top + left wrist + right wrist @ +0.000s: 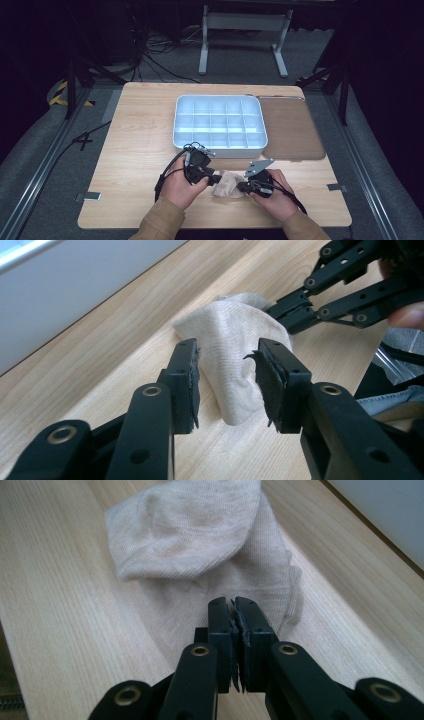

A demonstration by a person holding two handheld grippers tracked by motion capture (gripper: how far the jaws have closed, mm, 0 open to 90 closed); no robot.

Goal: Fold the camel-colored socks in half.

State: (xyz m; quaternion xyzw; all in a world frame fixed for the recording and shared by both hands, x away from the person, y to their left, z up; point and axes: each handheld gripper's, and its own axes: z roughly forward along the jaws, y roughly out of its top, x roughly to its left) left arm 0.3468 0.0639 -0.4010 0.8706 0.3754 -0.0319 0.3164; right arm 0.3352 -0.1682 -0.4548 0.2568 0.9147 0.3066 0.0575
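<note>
A beige sock (227, 185) lies bunched on the wooden table (140, 150) near its front edge, between the two hands. My left gripper (218, 177) comes at it from the left. In the left gripper view the sock (227, 345) stands up between the jaws of the left gripper (227, 357), and both pads touch its sides. My right gripper (240, 187) reaches in from the right. In its own view the right gripper (235, 602) has its jaws together at the sock's (190, 535) thin near edge. The right gripper (285, 315) pinches the far end of the fabric.
A white tray (220, 147) divided into several compartments stands just behind the hands at mid table. A brown mat (292, 130) lies to its right. Bare wood stretches to the left of the tray and along the front edge.
</note>
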